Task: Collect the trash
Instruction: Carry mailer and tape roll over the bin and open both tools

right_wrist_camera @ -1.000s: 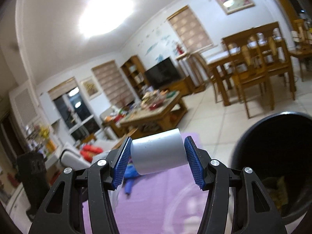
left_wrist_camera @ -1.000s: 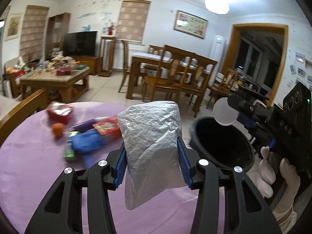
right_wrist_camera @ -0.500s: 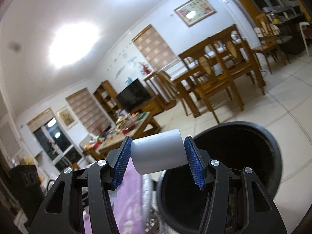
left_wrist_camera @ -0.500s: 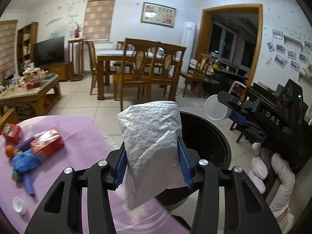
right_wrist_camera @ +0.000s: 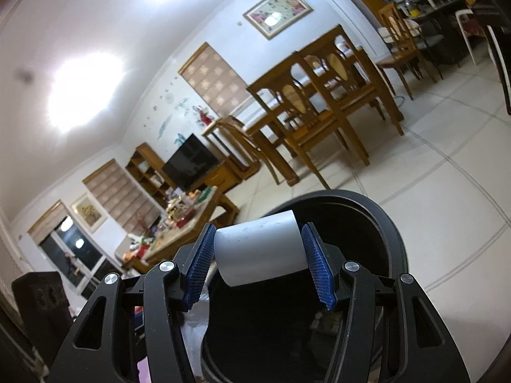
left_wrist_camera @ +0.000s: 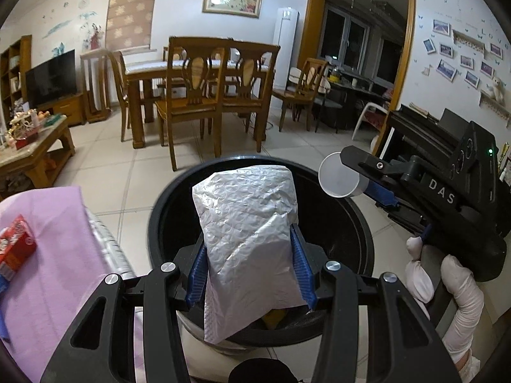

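Note:
My left gripper [left_wrist_camera: 250, 269] is shut on a silver bubble-wrap mailer [left_wrist_camera: 247, 239], which hangs over the mouth of the black trash bin [left_wrist_camera: 364, 233]. My right gripper [right_wrist_camera: 258, 263] is shut on a white plastic cup [right_wrist_camera: 258, 252] lying on its side between the blue pads, above the same bin [right_wrist_camera: 392, 242]. In the left wrist view that cup [left_wrist_camera: 338, 175] and the right gripper [left_wrist_camera: 364, 177] show at the right, over the bin's far rim, held by a gloved hand [left_wrist_camera: 460, 300]. Some trash lies at the bin's bottom.
A table with a purple cloth [left_wrist_camera: 48, 287] stands left of the bin, with a red packet [left_wrist_camera: 16, 247] on it. Wooden dining chairs and a table [left_wrist_camera: 198, 89] stand beyond on the tiled floor. A cluttered coffee table [left_wrist_camera: 32, 146] is at far left.
Both grippers have swung from above the purple table to over the black bin and dipped lower, each keeping its load. The bin now fills the lower part of both views.

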Motion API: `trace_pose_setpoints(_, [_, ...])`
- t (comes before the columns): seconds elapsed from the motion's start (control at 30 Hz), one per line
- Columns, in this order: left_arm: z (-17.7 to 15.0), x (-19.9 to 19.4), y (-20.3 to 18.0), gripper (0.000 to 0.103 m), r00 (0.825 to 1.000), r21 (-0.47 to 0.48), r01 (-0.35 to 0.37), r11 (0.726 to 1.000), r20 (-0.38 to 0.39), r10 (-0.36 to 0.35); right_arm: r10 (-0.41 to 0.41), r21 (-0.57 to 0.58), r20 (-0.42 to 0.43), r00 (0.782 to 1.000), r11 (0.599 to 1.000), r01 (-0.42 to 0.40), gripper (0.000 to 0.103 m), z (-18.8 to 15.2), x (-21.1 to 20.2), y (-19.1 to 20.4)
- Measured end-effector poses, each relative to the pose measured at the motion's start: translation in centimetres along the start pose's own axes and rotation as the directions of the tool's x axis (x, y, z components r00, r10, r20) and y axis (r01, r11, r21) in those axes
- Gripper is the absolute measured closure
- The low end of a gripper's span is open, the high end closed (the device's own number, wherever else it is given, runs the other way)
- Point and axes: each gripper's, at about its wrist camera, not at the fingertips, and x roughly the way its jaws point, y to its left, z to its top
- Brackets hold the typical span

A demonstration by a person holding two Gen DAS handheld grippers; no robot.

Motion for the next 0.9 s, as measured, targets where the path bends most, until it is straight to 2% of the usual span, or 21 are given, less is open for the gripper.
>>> trace_pose_setpoints(0.33, [-0.6, 3.3, -0.7, 0.056, 0.996, 0.017, 0.002, 1.000, -0.088, -0.001, -0.051, 0.024, -0.041, 0.998, 0.998, 0.052, 0.047, -1.3, 2.4, -1.7])
trace_pose_setpoints(0.67, [-0.9, 4.3, -1.1, 0.056, 0.992, 0.015, -0.004, 1.000, -0.125, 0.006, -0.063, 0.027, -0.068, 0.996, 0.998, 0.065, 0.047, -2.2, 3.7, -1.2])
trace_pose_setpoints(0.83, [-1.0, 4.2, -1.1, 0.048, 0.992, 0.017, -0.017, 1.000, -0.127, 0.019, -0.060, 0.031, -0.072, 0.996, 0.998, 0.063, 0.046, -2.2, 3.8, -1.2])
trace_pose_setpoints(0.87, [-1.0, 4.2, -1.1, 0.044, 0.992, 0.016, -0.022, 1.000, -0.127, 0.024, -0.059, 0.032, -0.073, 0.996, 0.998, 0.062, 0.044, -2.4, 3.9, -1.2])
trace_pose_setpoints(0.9, [-1.0, 4.3, -1.0, 0.037, 0.991, 0.014, -0.024, 1.000, -0.128, 0.026, -0.060, 0.034, -0.073, 0.996, 0.997, 0.062, 0.037, -2.3, 4.0, -0.7])
